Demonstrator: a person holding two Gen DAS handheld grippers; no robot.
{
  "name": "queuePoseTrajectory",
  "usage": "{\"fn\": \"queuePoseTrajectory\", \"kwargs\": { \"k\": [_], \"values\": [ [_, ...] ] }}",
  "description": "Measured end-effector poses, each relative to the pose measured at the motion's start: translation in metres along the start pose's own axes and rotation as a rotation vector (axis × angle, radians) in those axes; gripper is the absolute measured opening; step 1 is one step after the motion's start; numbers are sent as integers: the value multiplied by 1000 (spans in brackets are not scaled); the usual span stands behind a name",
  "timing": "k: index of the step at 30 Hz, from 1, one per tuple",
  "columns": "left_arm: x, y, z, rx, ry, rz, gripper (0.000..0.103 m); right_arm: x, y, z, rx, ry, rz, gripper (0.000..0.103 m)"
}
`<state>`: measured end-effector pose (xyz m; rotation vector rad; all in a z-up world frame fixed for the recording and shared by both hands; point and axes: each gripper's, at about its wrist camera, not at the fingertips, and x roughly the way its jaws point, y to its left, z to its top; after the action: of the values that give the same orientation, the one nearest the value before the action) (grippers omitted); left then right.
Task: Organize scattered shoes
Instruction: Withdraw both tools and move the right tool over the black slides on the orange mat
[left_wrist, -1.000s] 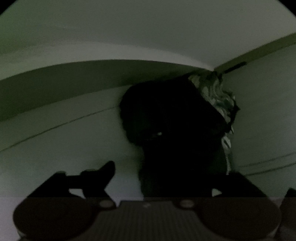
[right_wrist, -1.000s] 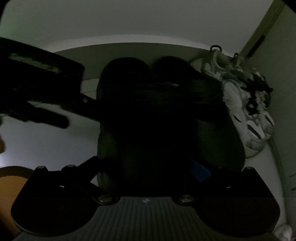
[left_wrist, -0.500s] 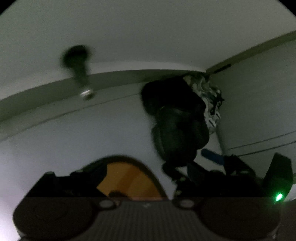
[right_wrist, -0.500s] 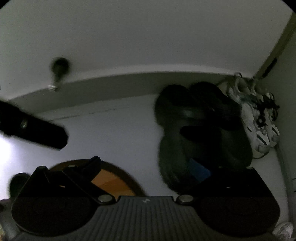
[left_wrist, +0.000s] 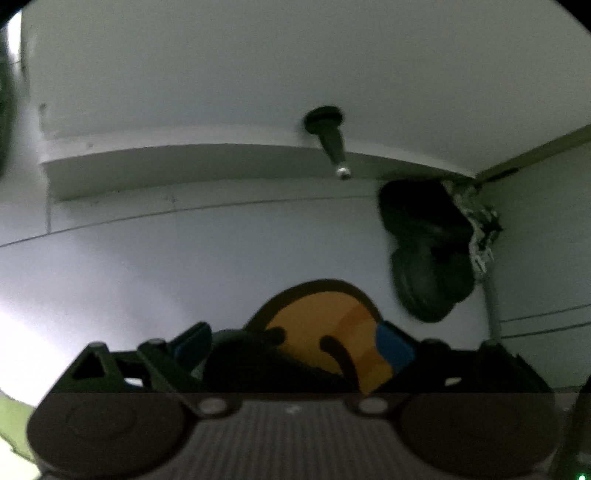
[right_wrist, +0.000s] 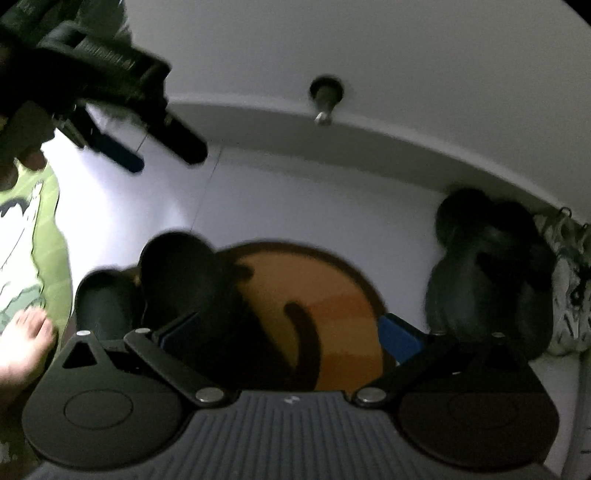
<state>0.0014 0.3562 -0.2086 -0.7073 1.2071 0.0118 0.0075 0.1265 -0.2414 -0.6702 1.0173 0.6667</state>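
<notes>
Against the far right corner of the pale tiled floor (right_wrist: 332, 206): one pair of dark rubber clogs (right_wrist: 487, 273), side by side, toes to the skirting; just right of them, touching, one pair of white-and-grey lace-up trainers (right_wrist: 565, 291), pressed to the side wall.

Right wrist view only: two further dark slip-on shoes (right_wrist: 173, 288) at near left, lying partly on the round orange rug with a dark smile pattern (right_wrist: 332, 302); a person's bare foot (right_wrist: 22, 347) and green printed clothing (right_wrist: 33, 236) at the left edge; the left gripper (right_wrist: 162, 151) seen from outside at far left, its two fingers apart with nothing between them.

Left wrist view only: the end of the white skirting ledge at far left. Just one dark shoe shows here, low between the fingers and resting on the rug, untouched by either pad.

Both views: one black wall-mounted door stop with a metal tip (left_wrist: 328, 140), one rug.

Tongs: left gripper spread wide, empty. Right gripper (right_wrist: 291, 332) spread wide, blue pads (right_wrist: 399, 336) apart, holding nothing; the rug and near shoes lie beneath it. Gripper bodies block the near floor in both views.
</notes>
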Motion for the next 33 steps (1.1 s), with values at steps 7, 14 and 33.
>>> {"fn": "queuePoseTrajectory", "kwargs": {
  "k": [7,14,33],
  "values": [
    [12,15,-6,-85,38,35,97,9,-10,-16,-19,25,79,103],
    [20,25,-2,-172,40,77,95,32,3,-34,-58,127,169,103],
    [48,36,-20,-229,157,57,92,51,15,-43,-98,164,328,102]
  ]
}}
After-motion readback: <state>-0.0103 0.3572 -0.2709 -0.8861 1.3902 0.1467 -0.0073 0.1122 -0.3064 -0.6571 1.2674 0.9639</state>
